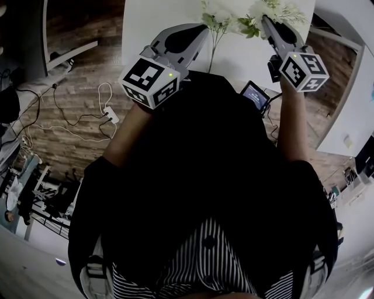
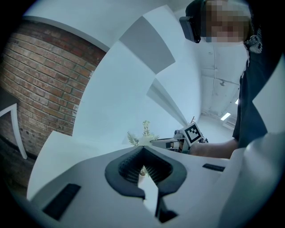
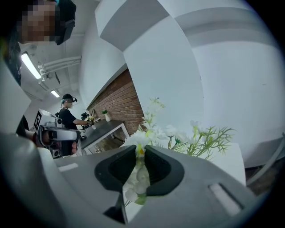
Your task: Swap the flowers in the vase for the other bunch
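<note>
A bunch of white flowers with green sprigs (image 1: 231, 17) stands over the white table at the top of the head view, and one thin stem (image 1: 213, 52) runs down from it. My right gripper (image 1: 266, 20) reaches into the bunch from the right. In the right gripper view its jaws (image 3: 140, 149) are shut on white blooms (image 3: 136, 178), with more flowers (image 3: 153, 133) beyond the tips. My left gripper (image 1: 204, 29) touches the bunch's left edge. Its tips (image 2: 143, 149) meet, with the flowers (image 2: 144, 138) just past them. Whether a stem is pinched there is unclear. The vase is hidden.
The white table (image 1: 152, 23) lies ahead, past my dark torso. A power strip with cables (image 1: 108, 114) lies on the wooden floor at the left. A small screen device (image 1: 256, 95) sits below my right gripper. Another person (image 3: 69, 118) works at a dark table by the brick wall.
</note>
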A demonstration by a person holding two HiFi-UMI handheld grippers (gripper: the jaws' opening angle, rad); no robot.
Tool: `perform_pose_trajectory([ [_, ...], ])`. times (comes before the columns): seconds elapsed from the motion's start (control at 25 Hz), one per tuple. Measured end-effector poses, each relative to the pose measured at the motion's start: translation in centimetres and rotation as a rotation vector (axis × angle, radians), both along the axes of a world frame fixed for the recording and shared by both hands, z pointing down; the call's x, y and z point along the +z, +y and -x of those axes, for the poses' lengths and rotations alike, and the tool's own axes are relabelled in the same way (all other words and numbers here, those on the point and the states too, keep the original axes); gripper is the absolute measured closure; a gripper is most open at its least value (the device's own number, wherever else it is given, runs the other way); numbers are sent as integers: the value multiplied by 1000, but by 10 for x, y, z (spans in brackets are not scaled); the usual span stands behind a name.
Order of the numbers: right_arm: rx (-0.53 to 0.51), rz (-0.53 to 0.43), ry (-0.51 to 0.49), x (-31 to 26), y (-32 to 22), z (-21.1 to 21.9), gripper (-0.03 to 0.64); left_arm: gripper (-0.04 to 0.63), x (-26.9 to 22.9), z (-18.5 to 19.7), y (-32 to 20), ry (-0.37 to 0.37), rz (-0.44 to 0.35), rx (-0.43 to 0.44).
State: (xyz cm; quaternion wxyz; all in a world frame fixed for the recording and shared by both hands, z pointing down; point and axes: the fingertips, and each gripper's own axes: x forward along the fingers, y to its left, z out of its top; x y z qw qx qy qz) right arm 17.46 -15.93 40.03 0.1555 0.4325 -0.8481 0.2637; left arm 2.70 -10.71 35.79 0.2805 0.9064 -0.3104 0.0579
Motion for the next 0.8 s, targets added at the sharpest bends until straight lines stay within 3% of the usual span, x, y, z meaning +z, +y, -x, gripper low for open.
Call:
perform_pose_trajectory([
  [0.8, -29, -202, -12, -117, 20, -14, 560, 589, -27, -11, 14, -23, -72, 2],
])
